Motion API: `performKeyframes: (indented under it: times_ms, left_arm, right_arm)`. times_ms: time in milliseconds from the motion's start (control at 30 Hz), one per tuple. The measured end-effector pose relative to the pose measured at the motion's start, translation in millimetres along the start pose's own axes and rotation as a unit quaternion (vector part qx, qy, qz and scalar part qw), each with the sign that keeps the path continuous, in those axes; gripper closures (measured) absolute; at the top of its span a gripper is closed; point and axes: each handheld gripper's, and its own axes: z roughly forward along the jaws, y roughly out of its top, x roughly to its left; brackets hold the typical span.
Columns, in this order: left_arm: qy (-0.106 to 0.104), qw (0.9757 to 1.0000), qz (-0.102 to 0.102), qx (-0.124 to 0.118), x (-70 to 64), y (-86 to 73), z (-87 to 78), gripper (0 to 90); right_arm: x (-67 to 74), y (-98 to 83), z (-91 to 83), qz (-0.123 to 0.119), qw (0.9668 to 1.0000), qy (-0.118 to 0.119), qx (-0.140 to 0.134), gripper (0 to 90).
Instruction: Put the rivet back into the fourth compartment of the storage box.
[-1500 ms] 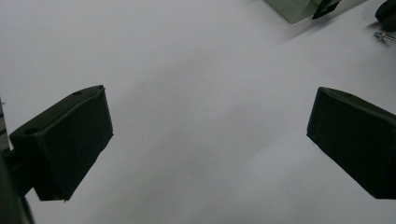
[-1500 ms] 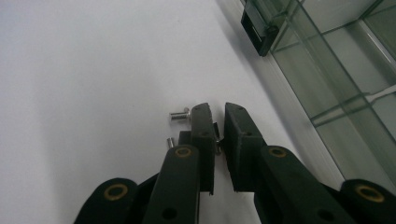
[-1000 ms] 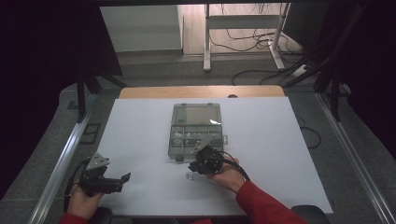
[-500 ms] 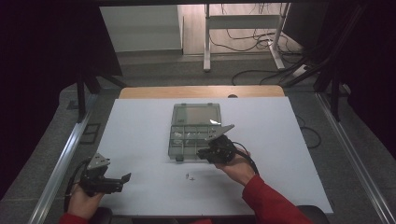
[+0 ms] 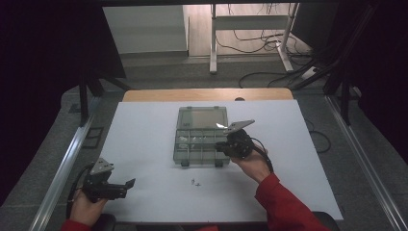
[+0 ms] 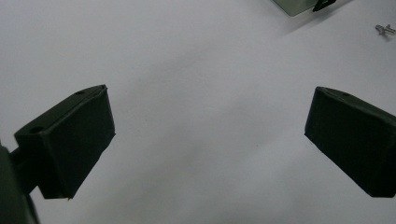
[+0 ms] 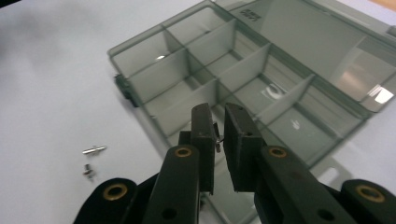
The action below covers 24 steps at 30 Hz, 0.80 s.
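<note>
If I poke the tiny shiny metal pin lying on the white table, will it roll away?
Probably. The tiny shiny metal pin looks round and slim, so it may roll sideways. It seems very light and could skid on the smooth white table.

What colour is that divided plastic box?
The divided box is see-through smoky grey, clearest in the right gripper view.

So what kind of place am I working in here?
Probably a lab or workshop test bench: a white-topped table bearing a clear compartment box, loose cables on the floor behind, and dark curtains at the sides.
</note>
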Motion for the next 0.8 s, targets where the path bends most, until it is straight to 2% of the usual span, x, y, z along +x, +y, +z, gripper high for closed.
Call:
performKeyframes:
  times_ms: [100,300,333,633,800]
  left_arm:
    - [0.0,1.0,0.001,0.001,-0.2,0.1,0.1,1.9]
    - [0.0,1.0,0.001,0.001,-0.2,0.2,0.3,1.9]
    - [0.0,1.0,0.001,0.001,-0.2,0.3,0.3,1.9]
    - [0.0,1.0,0.001,0.002,-0.2,0.4,0.7,1.9]
    - [0.0,1.0,0.003,0.003,-0.8,0.6,1.0,1.9]
  right_arm:
    - [-6.6,-0.2,1.0,-0.001,0.9999,-0.015,0.003,82.0]
    - [-15.9,0.0,3.6,0.005,0.9996,-0.026,0.005,82.0]
    - [-21.0,0.1,5.5,0.007,0.9995,-0.031,0.004,82.1]
    - [-40.2,-0.3,13.5,0.028,0.9988,-0.041,0.0,81.9]
    - [-44.9,-0.7,16.7,0.032,0.9985,-0.044,0.0,81.8]
